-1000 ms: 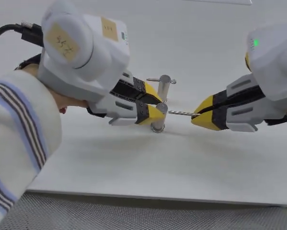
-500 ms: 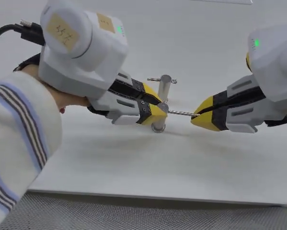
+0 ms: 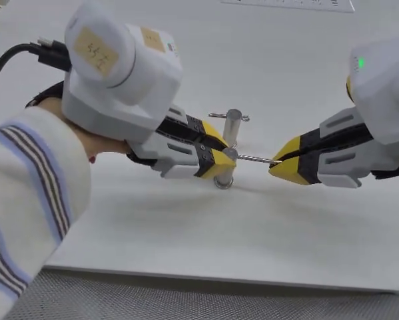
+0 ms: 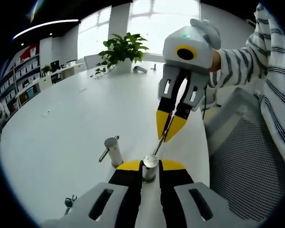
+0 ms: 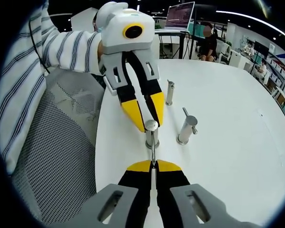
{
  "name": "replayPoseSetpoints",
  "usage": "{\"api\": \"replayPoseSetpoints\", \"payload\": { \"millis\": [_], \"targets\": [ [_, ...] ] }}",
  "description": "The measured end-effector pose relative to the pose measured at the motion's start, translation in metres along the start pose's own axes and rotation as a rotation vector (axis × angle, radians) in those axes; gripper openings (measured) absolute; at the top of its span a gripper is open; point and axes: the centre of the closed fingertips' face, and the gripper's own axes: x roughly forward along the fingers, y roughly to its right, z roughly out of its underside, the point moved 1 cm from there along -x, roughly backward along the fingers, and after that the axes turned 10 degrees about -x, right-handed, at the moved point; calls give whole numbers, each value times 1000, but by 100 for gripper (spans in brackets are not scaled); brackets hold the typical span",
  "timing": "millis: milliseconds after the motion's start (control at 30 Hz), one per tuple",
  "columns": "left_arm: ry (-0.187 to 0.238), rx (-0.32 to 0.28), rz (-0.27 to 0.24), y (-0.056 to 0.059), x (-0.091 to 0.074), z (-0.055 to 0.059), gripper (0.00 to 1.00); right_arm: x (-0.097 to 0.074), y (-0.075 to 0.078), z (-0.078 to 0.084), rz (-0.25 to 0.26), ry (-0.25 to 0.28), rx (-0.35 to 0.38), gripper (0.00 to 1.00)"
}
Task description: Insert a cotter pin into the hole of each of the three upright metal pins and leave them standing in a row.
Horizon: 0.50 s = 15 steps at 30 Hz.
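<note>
Three metal pins, positions? (Observer)

All upright on the white tabletop (image 3: pixel 186 233). The near pin (image 5: pixel 152 133) sits between the jaws of my left gripper (image 4: pixel 150 165), which is clamped on its shaft just under the head. The second pin (image 4: pixel 114 151) stands just beside it, and the third pin (image 5: pixel 170 92) stands farther along. (Me)

Right side? (Observer)

My right gripper (image 5: pixel 152 165) is closed on a cotter pin (image 3: pixel 252 159), held level and pointing at the near pin. Its tip touches the shaft just below the head. Whether it is in the hole, I cannot tell. (Me)

Other cotter pins? (Observer)

One seated cotter pin (image 3: pixel 216 116) passes through the second pin near its top, with the loop end sticking out to one side. One loose cotter pin (image 4: pixel 68 203) lies flat on the tabletop, well apart from the pins. The third pin's hole is too small to read. (Me)
</note>
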Motion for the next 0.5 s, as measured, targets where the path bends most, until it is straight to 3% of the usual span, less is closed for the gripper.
{"api": "replayPoseSetpoints", "payload": {
  "millis": [500],
  "targets": [
    [-1,-15,-12,-2,1,1,10,7,3,-1,3,-15,-23,0]
  ]
}}
